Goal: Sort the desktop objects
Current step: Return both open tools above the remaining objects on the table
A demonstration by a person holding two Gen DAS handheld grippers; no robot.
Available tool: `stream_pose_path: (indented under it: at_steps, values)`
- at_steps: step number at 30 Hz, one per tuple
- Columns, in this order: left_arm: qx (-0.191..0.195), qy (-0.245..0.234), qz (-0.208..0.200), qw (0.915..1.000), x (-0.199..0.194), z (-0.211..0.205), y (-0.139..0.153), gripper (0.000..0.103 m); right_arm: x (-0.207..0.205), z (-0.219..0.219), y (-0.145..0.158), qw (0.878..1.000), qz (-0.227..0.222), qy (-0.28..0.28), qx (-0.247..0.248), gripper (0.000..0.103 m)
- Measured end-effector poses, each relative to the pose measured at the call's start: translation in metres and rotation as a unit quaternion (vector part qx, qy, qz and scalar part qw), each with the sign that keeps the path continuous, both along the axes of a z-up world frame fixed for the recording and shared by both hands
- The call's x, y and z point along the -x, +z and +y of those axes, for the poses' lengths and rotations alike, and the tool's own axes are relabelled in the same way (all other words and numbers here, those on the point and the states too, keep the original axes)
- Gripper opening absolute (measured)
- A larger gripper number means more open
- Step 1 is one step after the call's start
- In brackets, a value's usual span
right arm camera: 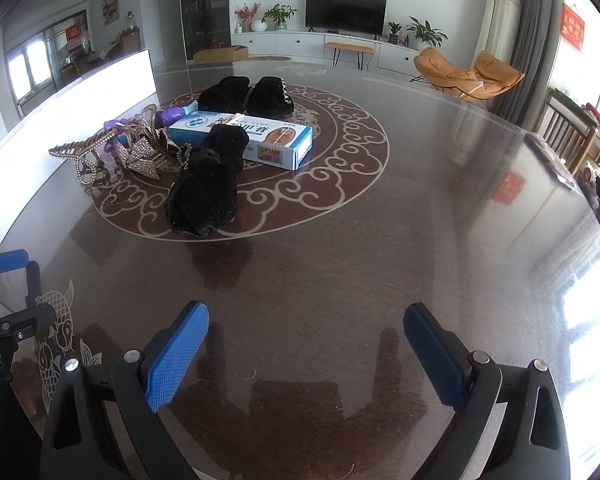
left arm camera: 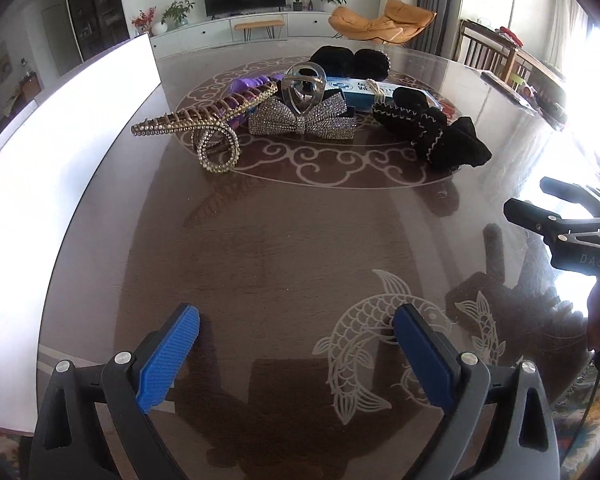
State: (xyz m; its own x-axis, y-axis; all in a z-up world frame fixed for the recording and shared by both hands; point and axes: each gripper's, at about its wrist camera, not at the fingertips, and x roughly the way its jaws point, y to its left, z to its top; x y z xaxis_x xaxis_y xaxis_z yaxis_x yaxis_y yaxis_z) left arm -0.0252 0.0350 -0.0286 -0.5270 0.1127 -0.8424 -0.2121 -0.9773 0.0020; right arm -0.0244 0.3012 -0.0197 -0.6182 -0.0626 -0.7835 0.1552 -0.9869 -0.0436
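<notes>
Two grippers hang over the near edge of a dark glossy table [left arm camera: 284, 264], both tilted down toward it and both empty. The left gripper [left arm camera: 296, 334] has its blue pads [left arm camera: 168, 360] spread wide with nothing but bare tabletop between them, just left of a pale fish pattern [left arm camera: 364, 344] set into the surface. The right gripper [right arm camera: 306, 338] stands the same way, fingers well apart, holding nothing; it shows at the right edge of the left view as a black frame, with the two tools side by side and not touching. Farther in, on a ring of scrollwork at the table's middle, the things to sort lie in a loose heap. Nearest is a black scrunchie [right arm camera: 206, 188] with pale stitching along its edge, leaning against a blue-and-white box [right arm camera: 260, 140]. To the left of it sit a rhinestone bow [left arm camera: 302, 118], a clear claw clip [left arm camera: 305, 84] standing on top of the bow, and a gold beaded clip [left arm camera: 204, 128] with a looped end, which is closest to the left side. A purple clip [left arm camera: 244, 90] pokes out behind the gold one. Behind the box lie two black fuzzy pieces [right arm camera: 246, 94] side by side. A white board [left arm camera: 80, 108] runs along the table's left edge. Beyond the table stand a TV [right arm camera: 346, 10] on a white cabinet and an orange chair [right arm camera: 466, 74].
</notes>
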Motion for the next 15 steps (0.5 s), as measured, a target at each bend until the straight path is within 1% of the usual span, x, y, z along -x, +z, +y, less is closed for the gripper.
stream_pose_path:
  at_steps: [4,7,9,10,11,15]
  values:
    - [0.0,0.002,0.005,1.0,-0.002,-0.003,0.001,0.099,0.004,-0.001,-0.004,1.0,-0.013,0.002,0.001,0.099]
    - [-0.001,0.008,0.009,0.9999,-0.001,-0.004,0.001,0.103,0.007,0.0,-0.006,1.0,-0.024,0.001,0.005,0.099]
    - [-0.004,0.012,0.014,0.9998,-0.002,-0.006,0.001,0.103,0.008,0.001,-0.007,1.0,-0.028,0.0,0.011,0.099]
    - [-0.004,0.011,0.015,0.9998,-0.003,-0.006,0.001,0.103,0.009,0.002,-0.008,0.999,-0.029,-0.003,0.013,0.102]
    - [-0.004,0.011,0.017,0.9998,-0.003,-0.006,0.002,0.103,0.01,0.003,-0.009,0.999,-0.033,-0.006,0.013,0.103]
    - [-0.006,0.012,0.025,0.9996,-0.005,-0.007,0.001,0.103,0.011,0.002,-0.008,0.999,-0.033,-0.007,0.013,0.103]
